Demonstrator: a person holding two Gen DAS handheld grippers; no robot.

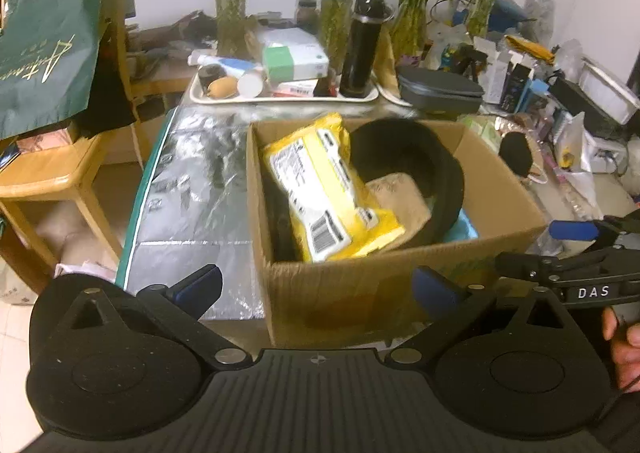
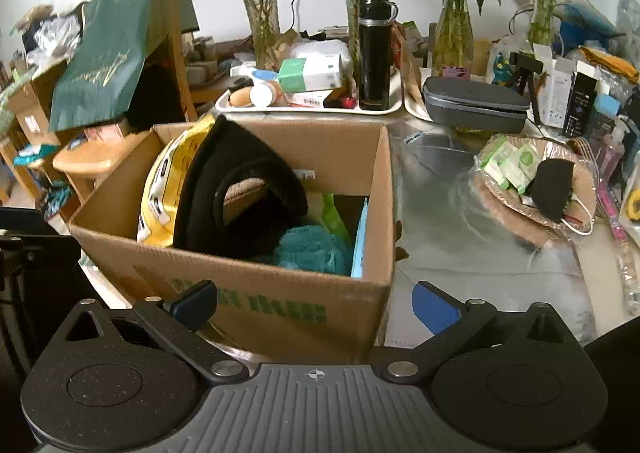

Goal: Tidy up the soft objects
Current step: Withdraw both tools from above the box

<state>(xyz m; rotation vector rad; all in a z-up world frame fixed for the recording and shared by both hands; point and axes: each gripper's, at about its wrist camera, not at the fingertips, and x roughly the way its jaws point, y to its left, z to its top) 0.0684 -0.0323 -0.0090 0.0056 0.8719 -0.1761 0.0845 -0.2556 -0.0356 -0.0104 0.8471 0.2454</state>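
The brown cardboard box (image 1: 400, 277) sat on the bench (image 2: 460, 221), and the soft things were already inside it. A yellow plastic pack with a white label (image 1: 328, 189) leaned against the left side of the box. It looked light and squashy and a bit slippery, so a pinch on its thick middle or a folded edge would likely hold best. Next to it sat a black fuzzy hat (image 2: 240, 189), bent into a hoop shape — soft and floppy, easy to grab by the thick brim. A tan soft pad (image 1: 400, 197) poked out inside the hat. In the right corner lay a teal fluffy bath puff (image 2: 312, 249), very light and springy, so the tongs would probably need to bite deep into it. A thin blue flat thing (image 2: 360, 241) stood up against the right wall of the box. The left tongs (image 1: 318, 285) were wide open with nothing between them, just in front of the box. The right tongs (image 2: 316, 305) were wide open and empty too, near the front wall. Off to the right, on a brown woven plate (image 2: 500, 197), lay a black face mask (image 2: 554, 185) — thin, limp and best lifted by its edge.
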